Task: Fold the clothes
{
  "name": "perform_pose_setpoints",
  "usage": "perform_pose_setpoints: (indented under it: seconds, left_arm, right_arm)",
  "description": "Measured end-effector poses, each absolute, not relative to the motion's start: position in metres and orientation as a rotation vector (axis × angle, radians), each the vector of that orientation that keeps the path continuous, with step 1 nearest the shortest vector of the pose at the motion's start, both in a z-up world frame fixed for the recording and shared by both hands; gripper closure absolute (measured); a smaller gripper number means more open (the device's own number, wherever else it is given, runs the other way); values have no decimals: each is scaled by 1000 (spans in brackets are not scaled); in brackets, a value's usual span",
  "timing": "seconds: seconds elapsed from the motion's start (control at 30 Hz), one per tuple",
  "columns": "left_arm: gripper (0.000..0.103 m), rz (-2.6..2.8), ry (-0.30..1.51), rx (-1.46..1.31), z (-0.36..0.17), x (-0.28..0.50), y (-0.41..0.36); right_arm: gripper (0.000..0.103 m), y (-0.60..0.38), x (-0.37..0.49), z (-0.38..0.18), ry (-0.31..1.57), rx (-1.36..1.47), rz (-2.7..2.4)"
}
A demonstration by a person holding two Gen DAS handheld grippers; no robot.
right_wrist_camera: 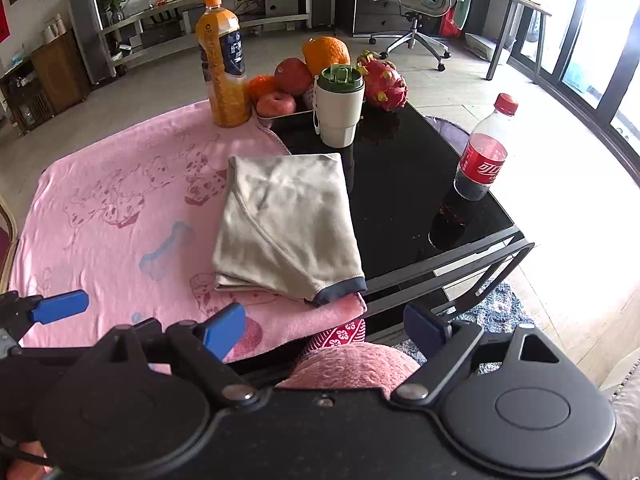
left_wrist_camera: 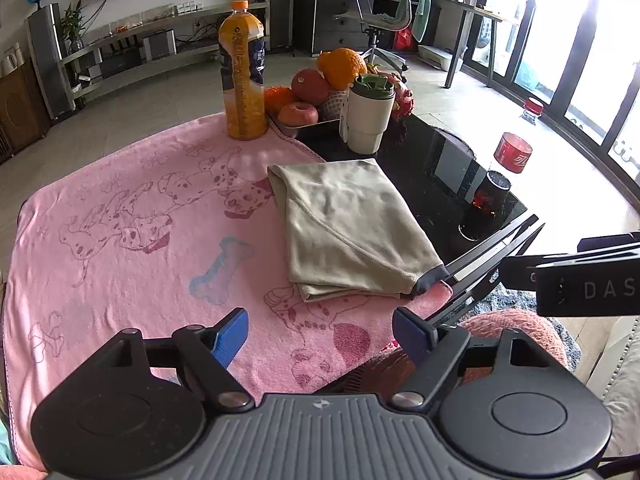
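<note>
Folded beige garment (right_wrist_camera: pixel 286 226) on pink towel (right_wrist_camera: pixel 120 216), at the towel's right edge.
Left gripper (left_wrist_camera: pixel 320 334) and right gripper (right_wrist_camera: pixel 326 330): jaws spread, empty, clear of the garment.

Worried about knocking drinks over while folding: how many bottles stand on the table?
2: the orange juice bottle on the pink towel's far edge, and the cola bottle on the black tabletop, right side.

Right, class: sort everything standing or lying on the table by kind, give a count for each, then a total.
Bottles: 2, the orange juice bottle and the cola bottle.
Cups: 1, the lidded travel cup.
Fruit trays: 1, the tray of fruit.
Dragon fruit beside the tray: 1.
Cloths: 2, the folded beige garment and the pink dalmatian towel.
Total: 7.
</note>
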State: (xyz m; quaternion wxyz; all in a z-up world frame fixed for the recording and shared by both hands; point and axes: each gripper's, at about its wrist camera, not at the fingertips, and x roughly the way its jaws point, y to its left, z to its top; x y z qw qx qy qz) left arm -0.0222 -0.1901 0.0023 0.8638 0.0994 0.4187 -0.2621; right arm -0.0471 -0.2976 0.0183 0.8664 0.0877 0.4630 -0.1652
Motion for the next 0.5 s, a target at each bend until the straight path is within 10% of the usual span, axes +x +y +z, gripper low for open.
perform_pose_setpoints:
  seconds: [0.5]
  left_arm:
    - [22, -547, 864, 208, 3, -23, -190]
  right_arm:
    - [17, -294, -47, 18, 970, 166, -335]
